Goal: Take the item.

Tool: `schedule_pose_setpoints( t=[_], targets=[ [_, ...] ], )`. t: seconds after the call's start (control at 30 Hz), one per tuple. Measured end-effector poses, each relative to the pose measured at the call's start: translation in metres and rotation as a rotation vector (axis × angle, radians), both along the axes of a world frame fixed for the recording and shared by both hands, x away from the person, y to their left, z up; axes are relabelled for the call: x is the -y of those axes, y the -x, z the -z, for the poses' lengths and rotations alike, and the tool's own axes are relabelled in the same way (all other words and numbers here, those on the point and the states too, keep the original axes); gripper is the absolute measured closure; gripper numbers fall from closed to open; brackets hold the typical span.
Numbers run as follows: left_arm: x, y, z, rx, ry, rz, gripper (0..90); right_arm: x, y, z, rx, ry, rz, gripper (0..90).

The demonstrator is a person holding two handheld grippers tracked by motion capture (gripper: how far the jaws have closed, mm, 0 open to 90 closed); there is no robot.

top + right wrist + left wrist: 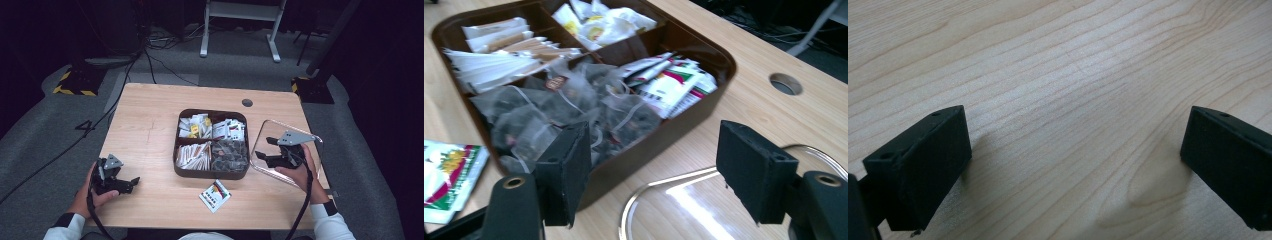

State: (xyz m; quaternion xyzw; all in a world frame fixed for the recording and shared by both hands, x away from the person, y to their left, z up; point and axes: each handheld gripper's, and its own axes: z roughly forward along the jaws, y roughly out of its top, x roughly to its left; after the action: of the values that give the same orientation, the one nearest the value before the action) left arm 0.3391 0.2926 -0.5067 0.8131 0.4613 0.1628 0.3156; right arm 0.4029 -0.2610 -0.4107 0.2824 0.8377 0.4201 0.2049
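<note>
Right gripper (651, 170): jaws spread wide, grasping nothing, poised over the clear lid (684, 200) lying flat on the table (744, 100).
Brown tray (704, 102): just beyond the fingertips, four compartments of sachets and tea bags.
Loose sachet (449, 175): on the table, outside the near-side finger.
Left gripper (1075, 165): released, jaws wide over bare wood.

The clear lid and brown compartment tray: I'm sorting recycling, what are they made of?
The clear rounded lid looks like glossy transparent plastic: wood grain shows through and its rim glints. The dark brown compartment tray seems smooth, opaque moulded plastic with rounded corners, though lacquered wood is possible.
</note>
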Motion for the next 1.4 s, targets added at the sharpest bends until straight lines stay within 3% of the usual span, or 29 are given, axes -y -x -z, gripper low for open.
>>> schedule_pose_setpoints(
  t=[0.57, 1.13, 1.4],
  targets=[
    [0.0, 0.0, 0.0, 0.001, -0.001, 0.0, 0.1, 0.043, -0.02, 0.016, -0.039, 0.023, 0.161, 29.5],
    [0.0, 0.0, 0.0, 0.0, 0.0, 0.0, 0.1, 0.081, -0.038, 0.042, -0.143, 0.041, 0.288, 29.3],
    [0.0, 0.0, 0.0, 0.001, -0.001, 0.0, 0.1, 0.094, -0.046, 0.059, -0.161, 0.043, 0.348, 35.8]
  ],
)
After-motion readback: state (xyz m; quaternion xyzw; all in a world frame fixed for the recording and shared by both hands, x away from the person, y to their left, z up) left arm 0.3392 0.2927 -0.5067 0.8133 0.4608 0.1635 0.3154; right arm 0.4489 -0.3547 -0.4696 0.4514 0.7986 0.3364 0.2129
